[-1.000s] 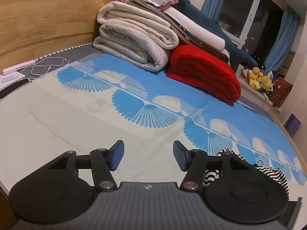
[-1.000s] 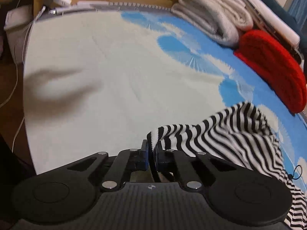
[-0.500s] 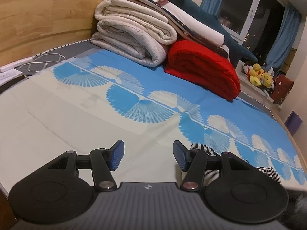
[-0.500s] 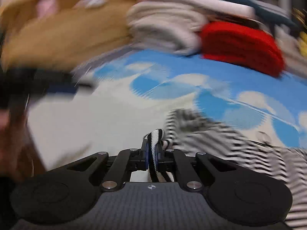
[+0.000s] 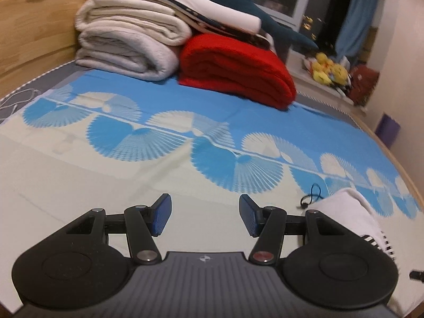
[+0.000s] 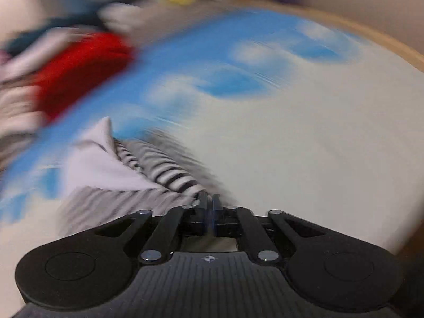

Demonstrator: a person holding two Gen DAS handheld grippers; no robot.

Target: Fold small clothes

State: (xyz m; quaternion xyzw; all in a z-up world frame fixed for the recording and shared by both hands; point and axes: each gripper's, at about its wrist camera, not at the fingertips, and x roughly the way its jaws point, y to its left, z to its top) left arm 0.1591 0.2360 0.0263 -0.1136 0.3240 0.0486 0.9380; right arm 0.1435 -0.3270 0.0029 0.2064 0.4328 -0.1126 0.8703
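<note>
A black-and-white striped small garment (image 6: 164,169) with a white inner side lies on the bed sheet, stretching left and away from my right gripper (image 6: 209,202). The right gripper is shut on its near edge; this view is motion-blurred. In the left wrist view the same garment (image 5: 349,212) shows at the right, mostly its white side with a strip of stripes. My left gripper (image 5: 204,216) is open and empty, low over the cream part of the sheet, left of the garment.
A red folded blanket (image 5: 235,71) and a stack of cream blankets (image 5: 129,42) lie at the head of the bed. A thin black cord (image 5: 311,194) lies on the sheet near the garment. The wooden bed edge (image 6: 371,37) runs along the right.
My right gripper has swung quickly around with the garment, which has turned over and shows its white side. My left gripper has shifted forward and stayed open.
</note>
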